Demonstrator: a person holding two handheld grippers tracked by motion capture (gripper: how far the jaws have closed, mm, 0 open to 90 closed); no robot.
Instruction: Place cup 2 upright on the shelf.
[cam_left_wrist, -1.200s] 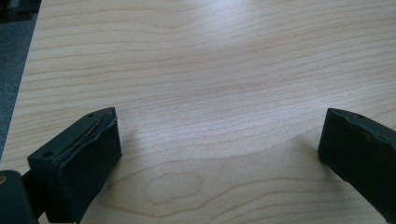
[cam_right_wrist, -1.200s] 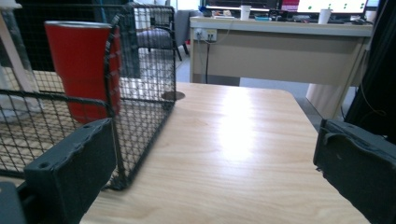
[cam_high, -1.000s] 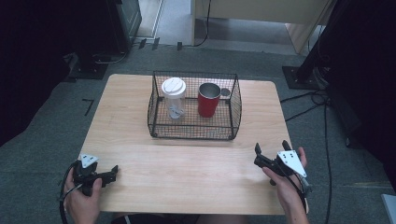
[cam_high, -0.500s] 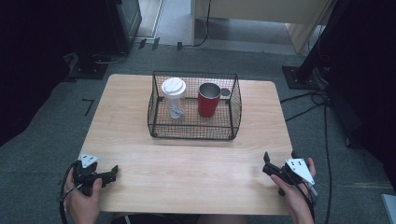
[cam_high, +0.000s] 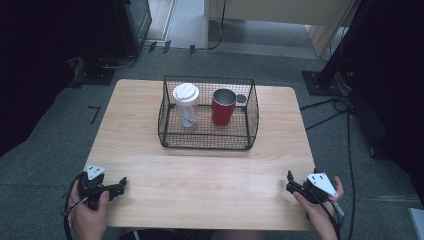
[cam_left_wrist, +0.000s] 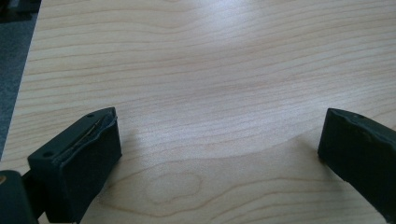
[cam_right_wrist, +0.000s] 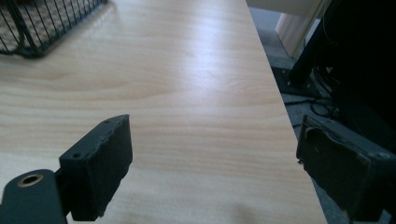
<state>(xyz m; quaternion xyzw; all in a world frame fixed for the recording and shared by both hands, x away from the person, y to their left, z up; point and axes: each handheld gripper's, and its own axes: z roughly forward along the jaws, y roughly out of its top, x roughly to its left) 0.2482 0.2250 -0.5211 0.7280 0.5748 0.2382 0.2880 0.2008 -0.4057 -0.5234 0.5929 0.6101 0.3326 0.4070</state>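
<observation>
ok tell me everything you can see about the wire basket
The wire basket is black metal mesh, rectangular, open on top, with walls that lean slightly outward toward the rim. It stands upright on the far middle part of the wooden table. Inside it stand a clear bottle with a white lid on the left and a red cup with a shiny metal inside on the right. One near corner also shows in the right gripper view. Both grippers are far from it.
</observation>
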